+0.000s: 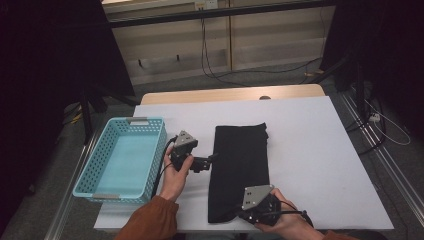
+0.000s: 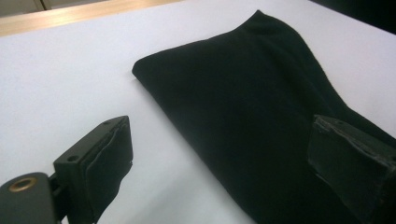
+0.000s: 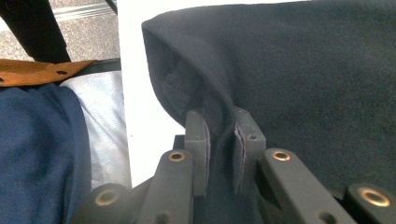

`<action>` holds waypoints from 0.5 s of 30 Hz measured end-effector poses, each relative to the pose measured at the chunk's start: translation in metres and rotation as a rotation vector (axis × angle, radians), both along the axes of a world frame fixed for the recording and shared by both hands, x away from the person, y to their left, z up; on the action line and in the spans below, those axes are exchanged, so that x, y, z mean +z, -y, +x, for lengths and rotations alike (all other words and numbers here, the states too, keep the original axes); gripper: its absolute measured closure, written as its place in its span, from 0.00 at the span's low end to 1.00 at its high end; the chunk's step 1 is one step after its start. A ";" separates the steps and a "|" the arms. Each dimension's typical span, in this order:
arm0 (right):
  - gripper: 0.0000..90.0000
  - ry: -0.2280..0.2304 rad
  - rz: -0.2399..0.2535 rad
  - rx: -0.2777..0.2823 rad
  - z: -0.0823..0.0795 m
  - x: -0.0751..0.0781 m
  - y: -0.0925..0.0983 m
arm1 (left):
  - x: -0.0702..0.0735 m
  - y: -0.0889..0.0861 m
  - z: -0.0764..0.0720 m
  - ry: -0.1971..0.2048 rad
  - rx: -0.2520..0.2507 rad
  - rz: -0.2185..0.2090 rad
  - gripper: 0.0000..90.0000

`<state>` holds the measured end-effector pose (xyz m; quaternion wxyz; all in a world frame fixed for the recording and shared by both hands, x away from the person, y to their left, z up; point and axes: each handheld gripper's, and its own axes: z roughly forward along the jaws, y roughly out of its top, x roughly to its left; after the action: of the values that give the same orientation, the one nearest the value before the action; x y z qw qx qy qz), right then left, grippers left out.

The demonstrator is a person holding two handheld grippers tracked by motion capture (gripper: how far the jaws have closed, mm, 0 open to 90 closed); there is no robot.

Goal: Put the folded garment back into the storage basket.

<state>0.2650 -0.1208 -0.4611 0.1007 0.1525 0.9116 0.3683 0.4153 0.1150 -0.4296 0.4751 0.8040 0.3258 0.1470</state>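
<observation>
I see the black cloth (image 1: 239, 170) lying folded flat on the white table (image 1: 320, 165), in the middle, with its near end close to my side of the table. My right gripper (image 1: 241, 216) is at this near end, and in the right gripper view (image 3: 219, 140) its jaws are clenched on a pinched ridge of the cloth (image 3: 299, 74); the fabric rises between the two pads. I judge this grip is made at the corner so the end can be lifted and folded over.

My left gripper (image 1: 212, 159) is at the left edge of the cloth, pointing toward it. In the left gripper view (image 2: 224, 163) its jaws stand wide apart and hold nothing; one pad (image 2: 109, 163) is over the bare table, the other is over the cloth (image 2: 243, 102). I think it is placed so to take the side edge next.

The blue basket (image 1: 156, 150) stands empty to the left, apart from the cloth, probably as the place for it later.
</observation>
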 end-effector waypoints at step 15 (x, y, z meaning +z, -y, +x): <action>0.88 -0.016 0.016 0.010 0.002 0.000 0.002 | -0.009 0.020 0.052 -0.026 0.083 0.013 0.14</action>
<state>0.2672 -0.1229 -0.4614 0.0905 0.1517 0.9100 0.3750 0.4673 0.0949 -0.4383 0.4591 0.7947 0.3642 0.1584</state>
